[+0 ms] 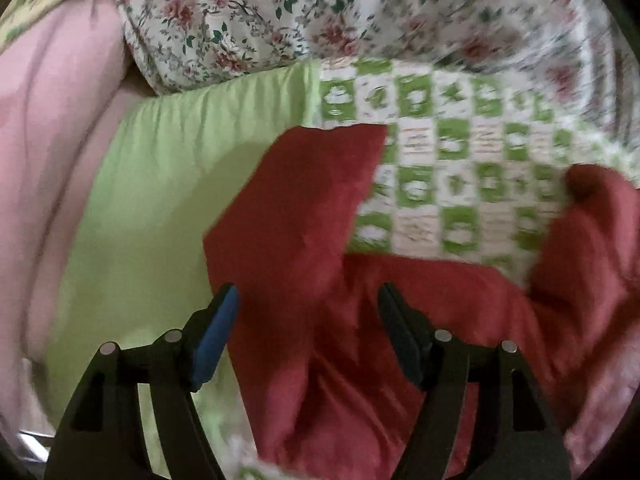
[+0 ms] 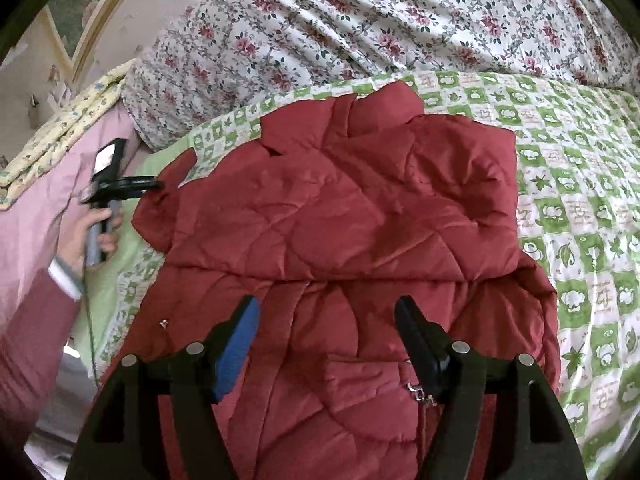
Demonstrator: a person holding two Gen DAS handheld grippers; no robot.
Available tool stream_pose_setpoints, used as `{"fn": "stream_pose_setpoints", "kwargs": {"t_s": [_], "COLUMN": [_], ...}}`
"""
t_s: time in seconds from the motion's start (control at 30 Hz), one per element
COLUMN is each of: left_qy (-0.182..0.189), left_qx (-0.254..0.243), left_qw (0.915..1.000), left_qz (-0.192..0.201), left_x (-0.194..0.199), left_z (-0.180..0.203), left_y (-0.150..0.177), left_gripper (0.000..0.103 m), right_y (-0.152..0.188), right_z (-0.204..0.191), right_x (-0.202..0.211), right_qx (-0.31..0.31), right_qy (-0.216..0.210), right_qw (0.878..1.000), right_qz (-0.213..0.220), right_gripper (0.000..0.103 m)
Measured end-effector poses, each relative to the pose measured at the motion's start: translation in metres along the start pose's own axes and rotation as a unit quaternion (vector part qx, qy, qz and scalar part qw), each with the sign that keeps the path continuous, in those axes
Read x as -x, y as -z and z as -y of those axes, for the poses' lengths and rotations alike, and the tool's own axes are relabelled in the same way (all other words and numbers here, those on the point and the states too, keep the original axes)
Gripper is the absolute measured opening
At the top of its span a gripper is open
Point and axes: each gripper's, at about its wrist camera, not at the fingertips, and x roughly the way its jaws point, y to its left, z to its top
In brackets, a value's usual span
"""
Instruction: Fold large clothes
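Observation:
A dark red quilted jacket [image 2: 344,216] lies on the green-and-white checked bedspread [image 2: 580,208], its upper part folded down over the body. My right gripper [image 2: 326,304] is open and empty, hovering over the jacket's lower front near a pocket and zipper pull [image 2: 418,394]. My left gripper [image 1: 308,292] is open and empty above a red sleeve or side flap of the jacket [image 1: 296,208]. It also shows in the right wrist view [image 2: 158,184], held in a hand at the jacket's left edge.
A floral duvet [image 2: 380,28] is heaped along the back of the bed. A pink cover [image 1: 48,160] and a plain light-green sheet border [image 1: 160,184] lie at the left. A yellow patterned pillow [image 2: 60,136] sits at the far left by the wall.

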Motion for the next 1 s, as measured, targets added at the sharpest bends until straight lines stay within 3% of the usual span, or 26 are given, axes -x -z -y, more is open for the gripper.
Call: {"fn": "stream_pose_setpoints", "kwargs": {"t_s": [0.13, 0.17, 0.2, 0.3, 0.4, 0.5, 0.7, 0.87, 1.0], "left_qy": [-0.056, -0.060, -0.056, -0.005, 0.062, 0.135, 0.266, 0.327, 0.360], "left_qx": [-0.023, -0.020, -0.011, 0.042, 0.090, 0.125, 0.165, 0.148, 0.117], "left_qw": [0.9978, 0.9975, 0.9976, 0.9987, 0.9940, 0.9828, 0.9474, 0.9282, 0.9180], "left_qz": [-0.027, -0.031, -0.038, -0.029, -0.005, 0.019, 0.068, 0.097, 0.118], "left_x": [-0.033, -0.039, -0.042, -0.032, -0.005, 0.027, 0.098, 0.143, 0.173], "left_z": [0.010, 0.008, 0.003, -0.016, -0.032, -0.041, -0.030, 0.011, 0.050], "left_y": [-0.014, -0.015, -0.017, -0.017, -0.007, 0.010, 0.046, 0.062, 0.075], "left_gripper": [0.066, 0.041, 0.023, 0.012, 0.009, 0.009, 0.009, 0.009, 0.009], "right_y": [0.002, 0.003, 0.003, 0.005, 0.005, 0.005, 0.007, 0.013, 0.018], "right_z": [-0.002, -0.002, -0.001, 0.000, 0.004, 0.006, 0.005, 0.012, 0.021], "right_x": [0.000, 0.000, 0.000, 0.001, 0.004, 0.007, 0.014, 0.022, 0.028], "right_qx": [-0.002, -0.003, -0.004, -0.007, -0.015, -0.024, -0.034, -0.049, -0.063], "right_qy": [-0.005, -0.007, -0.006, -0.005, -0.007, -0.013, -0.022, -0.024, -0.021], "right_qw": [1.000, 1.000, 1.000, 1.000, 1.000, 0.999, 0.999, 0.998, 0.997], "right_qz": [-0.002, -0.003, -0.003, 0.000, 0.007, 0.016, 0.025, 0.032, 0.036], "right_gripper": [0.072, 0.072, 0.072, 0.072, 0.072, 0.072, 0.072, 0.072, 0.072]}}
